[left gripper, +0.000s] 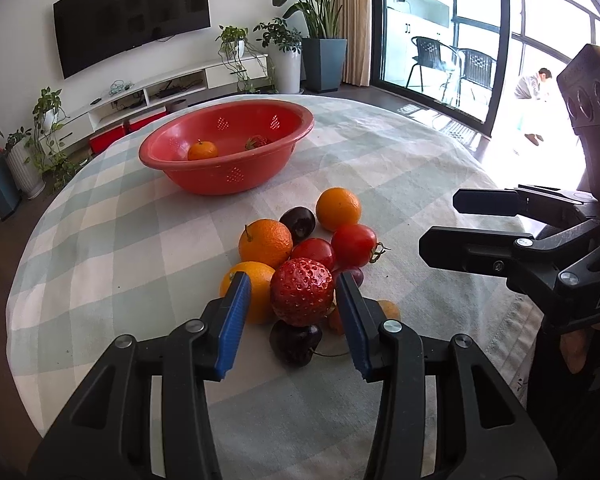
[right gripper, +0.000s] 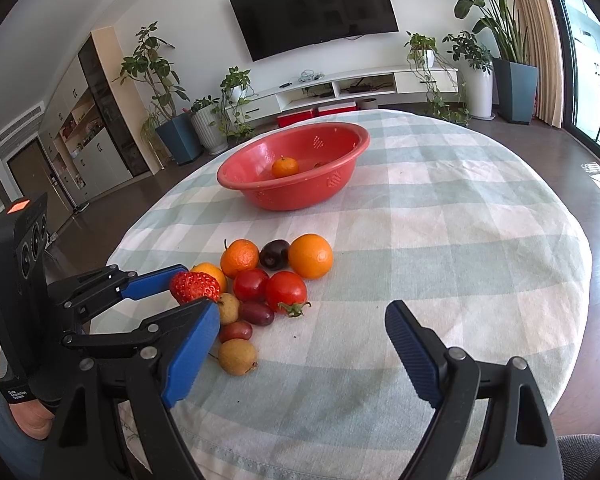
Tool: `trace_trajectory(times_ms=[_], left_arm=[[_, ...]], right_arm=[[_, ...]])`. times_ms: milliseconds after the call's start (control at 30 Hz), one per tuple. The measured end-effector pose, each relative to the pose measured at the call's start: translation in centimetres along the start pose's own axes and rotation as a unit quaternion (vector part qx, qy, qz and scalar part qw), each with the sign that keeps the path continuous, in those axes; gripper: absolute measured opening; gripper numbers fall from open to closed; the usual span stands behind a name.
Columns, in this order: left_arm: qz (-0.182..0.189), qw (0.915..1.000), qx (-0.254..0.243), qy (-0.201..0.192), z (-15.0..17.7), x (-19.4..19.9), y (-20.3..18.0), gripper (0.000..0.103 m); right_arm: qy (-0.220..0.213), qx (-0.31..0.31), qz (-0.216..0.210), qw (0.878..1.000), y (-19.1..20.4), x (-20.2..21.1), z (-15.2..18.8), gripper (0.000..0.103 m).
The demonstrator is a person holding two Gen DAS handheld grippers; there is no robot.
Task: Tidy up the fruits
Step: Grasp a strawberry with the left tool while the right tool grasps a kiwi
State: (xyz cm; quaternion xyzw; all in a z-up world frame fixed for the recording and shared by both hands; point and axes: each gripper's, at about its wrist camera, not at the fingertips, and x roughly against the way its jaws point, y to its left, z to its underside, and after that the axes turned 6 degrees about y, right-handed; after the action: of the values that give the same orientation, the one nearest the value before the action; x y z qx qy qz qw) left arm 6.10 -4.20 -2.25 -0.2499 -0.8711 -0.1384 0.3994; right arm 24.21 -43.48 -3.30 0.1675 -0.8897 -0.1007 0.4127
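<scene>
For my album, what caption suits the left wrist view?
Left gripper straddles a strawberry atop the fruit pile, red bowl beyond.

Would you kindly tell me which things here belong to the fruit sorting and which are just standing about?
Job: strawberry between the open left tongs; fruit pile; red basket; open right tongs.
Just about: television; potted plants; checked tablecloth.

This is a home living room. A black wall-mounted flat television hangs above a long low white media console, flanked by potted green houseplants. A round tabletop under a pale green-and-white checked cloth stands near glass balcony doors.
</scene>
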Motion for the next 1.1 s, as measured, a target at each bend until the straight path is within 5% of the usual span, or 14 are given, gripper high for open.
trace_trajectory(times_ms=[667, 1100], left_arm=[[-0.003, 0.9995, -0.031, -0.008, 0.4, 0.0, -0.6, 0.031], [0.012, 0.9979, 0.053, -0.034, -0.1, 2.1, 2.8, 0.031]], right_arm=[[0.003, 0.007, 0.001, 1.000, 0.0, 0.0, -0.2, 0.080], [0.052, 0.094, -0.016, 0.994, 3.1, -1.7, 1.0, 0.073]])
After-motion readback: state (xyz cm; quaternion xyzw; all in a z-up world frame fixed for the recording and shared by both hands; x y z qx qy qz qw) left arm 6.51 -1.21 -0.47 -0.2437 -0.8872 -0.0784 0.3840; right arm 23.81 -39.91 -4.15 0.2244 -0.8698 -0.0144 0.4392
